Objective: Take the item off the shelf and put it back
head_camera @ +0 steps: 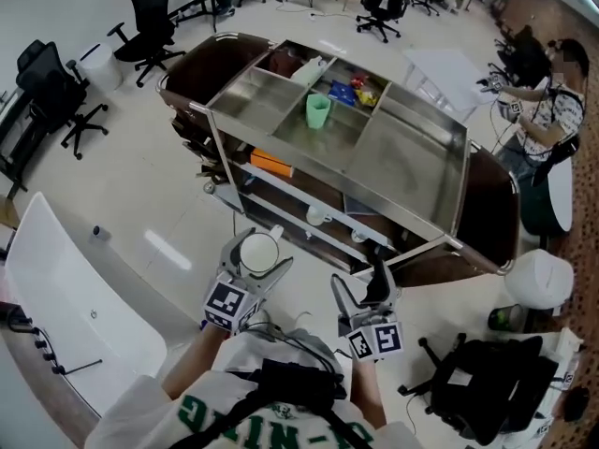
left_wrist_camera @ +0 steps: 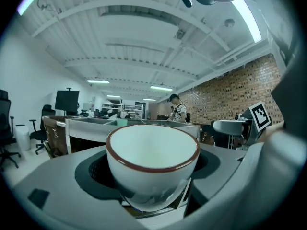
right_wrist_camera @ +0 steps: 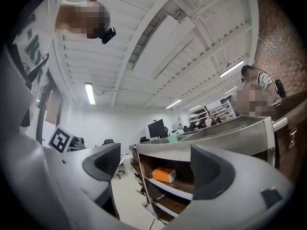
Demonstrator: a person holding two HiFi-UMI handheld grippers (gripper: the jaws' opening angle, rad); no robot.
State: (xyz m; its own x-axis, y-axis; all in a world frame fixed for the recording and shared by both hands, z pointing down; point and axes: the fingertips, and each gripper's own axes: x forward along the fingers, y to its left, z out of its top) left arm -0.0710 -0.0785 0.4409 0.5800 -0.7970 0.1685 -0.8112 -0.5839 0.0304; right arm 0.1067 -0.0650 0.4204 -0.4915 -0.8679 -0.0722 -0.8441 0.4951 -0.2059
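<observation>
A white cup with a brown rim [left_wrist_camera: 152, 164] sits upright between the jaws of my left gripper [left_wrist_camera: 152, 186], which is shut on it. From the head view the cup [head_camera: 258, 251] is held in front of the metal shelf cart [head_camera: 412, 171], below its top edge, by the left gripper [head_camera: 258, 262]. My right gripper [head_camera: 365, 288] hangs beside it to the right, open and empty. In the right gripper view the right gripper [right_wrist_camera: 160, 169] faces the cart's side, where an orange box [right_wrist_camera: 165, 175] lies on a middle shelf.
A green cup [head_camera: 318, 110] and several packets [head_camera: 356, 90] stand in the cart's top tray. The orange box [head_camera: 271, 164] lies on a lower shelf. Office chairs [head_camera: 150, 21] stand at the left, a black bag [head_camera: 487, 386] at the lower right, a person [head_camera: 547, 101] at the far right.
</observation>
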